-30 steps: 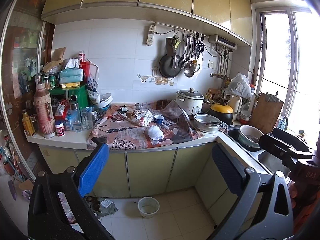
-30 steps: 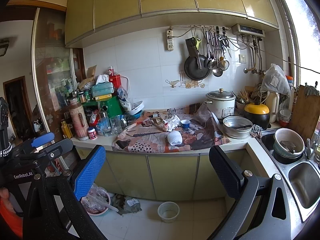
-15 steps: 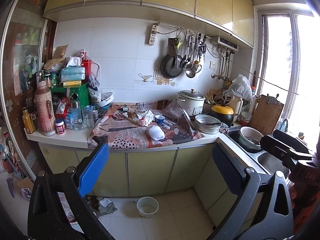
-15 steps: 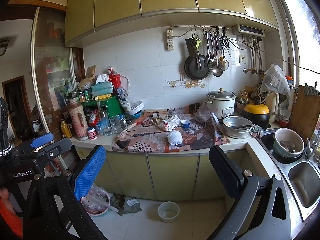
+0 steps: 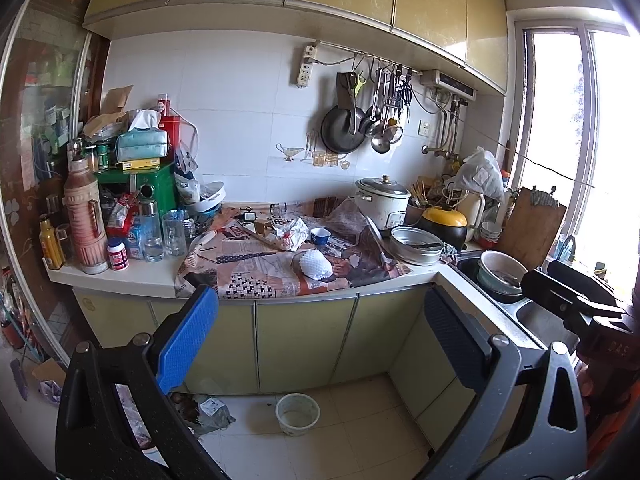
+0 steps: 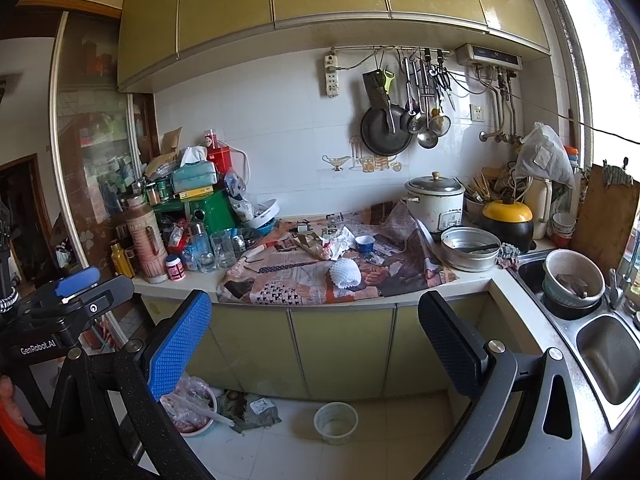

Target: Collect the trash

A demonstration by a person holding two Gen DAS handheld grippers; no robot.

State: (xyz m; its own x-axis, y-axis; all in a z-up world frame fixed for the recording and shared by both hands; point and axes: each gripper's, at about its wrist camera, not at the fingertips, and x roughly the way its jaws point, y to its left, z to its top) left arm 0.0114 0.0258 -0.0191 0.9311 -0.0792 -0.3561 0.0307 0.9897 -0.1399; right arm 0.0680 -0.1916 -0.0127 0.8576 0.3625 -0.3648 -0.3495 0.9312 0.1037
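Observation:
A white foam fruit net (image 5: 316, 265) (image 6: 346, 273) lies on the newspaper-covered counter (image 5: 280, 276) (image 6: 320, 284). Behind it sit a crumpled white wrapper (image 5: 294, 233) (image 6: 340, 242) and a small blue-and-white cup (image 5: 320, 235) (image 6: 365, 243). On the floor stands a round white tub (image 5: 297, 413) (image 6: 335, 422). My left gripper (image 5: 320, 332) is open and empty, well back from the counter and below its edge. My right gripper (image 6: 316, 332) hangs likewise open and empty. Each gripper shows at the edge of the other's view.
Bottles, glasses and a green box (image 5: 154, 192) crowd the counter's left end. A rice cooker (image 5: 382, 202), a metal basin (image 5: 416, 245) and a yellow-lidded pot (image 5: 444, 222) stand at the right, beside a sink (image 6: 608, 354) with bowls. A bowl with bagged scraps (image 6: 188, 408) and litter lie on the floor.
Both views have shifted only slightly; the left view has drifted a little. Both grippers stay open and nothing on the counter has moved.

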